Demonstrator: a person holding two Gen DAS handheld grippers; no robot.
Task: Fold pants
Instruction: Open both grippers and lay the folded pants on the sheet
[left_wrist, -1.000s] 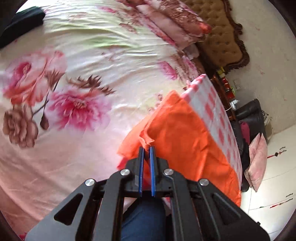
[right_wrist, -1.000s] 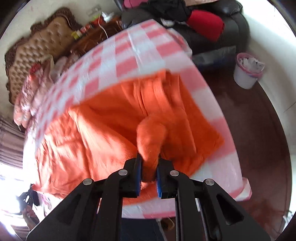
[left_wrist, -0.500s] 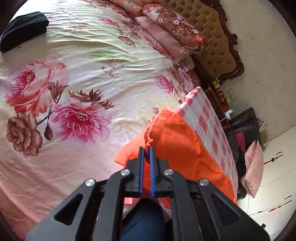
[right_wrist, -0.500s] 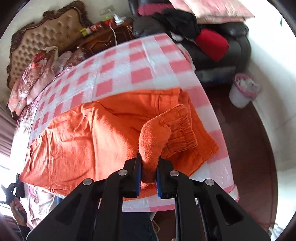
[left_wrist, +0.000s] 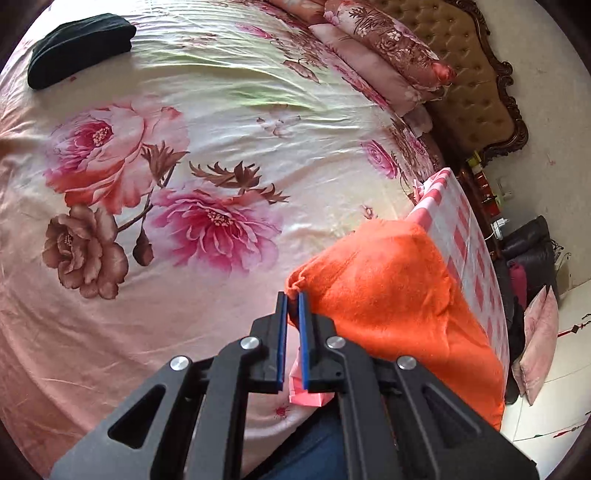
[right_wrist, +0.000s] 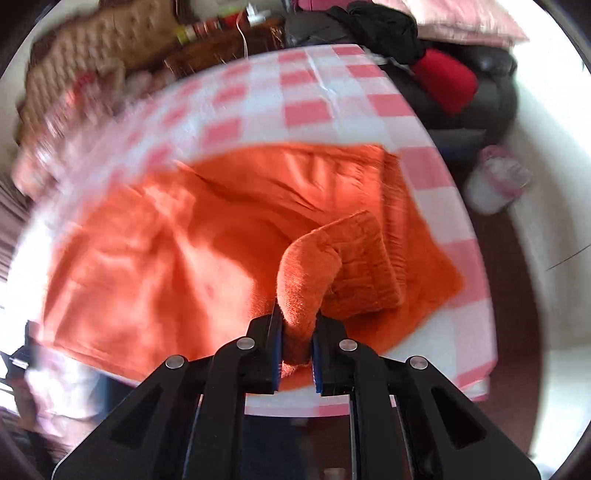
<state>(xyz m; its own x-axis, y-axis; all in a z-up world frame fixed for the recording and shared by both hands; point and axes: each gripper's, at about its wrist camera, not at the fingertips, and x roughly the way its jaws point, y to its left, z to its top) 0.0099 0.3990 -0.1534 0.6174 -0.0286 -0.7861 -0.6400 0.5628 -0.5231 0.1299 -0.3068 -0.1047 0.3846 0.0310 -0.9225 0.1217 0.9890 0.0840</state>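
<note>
Pants: orange pants (right_wrist: 192, 236) are lying spread across the pink-and-white checked tablecloth (right_wrist: 306, 110), covering most of its near half; in the left wrist view they (left_wrist: 391, 295) are draping over the table's near-left corner.
Right gripper: I am pinching a thick bunched fold of the orange fabric in my right gripper (right_wrist: 295, 325); the blue pads are pressing it from both sides, and the fold is rising in a rounded hump above the fingertips.
Waistband: a ribbed, gathered patch (right_wrist: 365, 266) is sitting just right of that raised hump, touching it, on top of the flat cloth.
Left gripper: I am holding my left gripper (left_wrist: 291, 306) at the near-left corner of the pants, jaws nearly pressed together with a thin edge of orange fabric caught between the pad tips.
Bed: a floral bedspread (left_wrist: 184, 177) is filling the left and far side of the left wrist view, right beside the table.
Dark bundle: a folded dark garment (left_wrist: 79, 46) is resting at the far left of the bed, well apart from the pants.
Pillows: patterned pillows (left_wrist: 384, 59) are stacking against the tufted headboard (left_wrist: 469, 92) at the far right of the bed.
Blur: the right wrist view is smearing at its far-left edge, so details there cannot be told.
</note>
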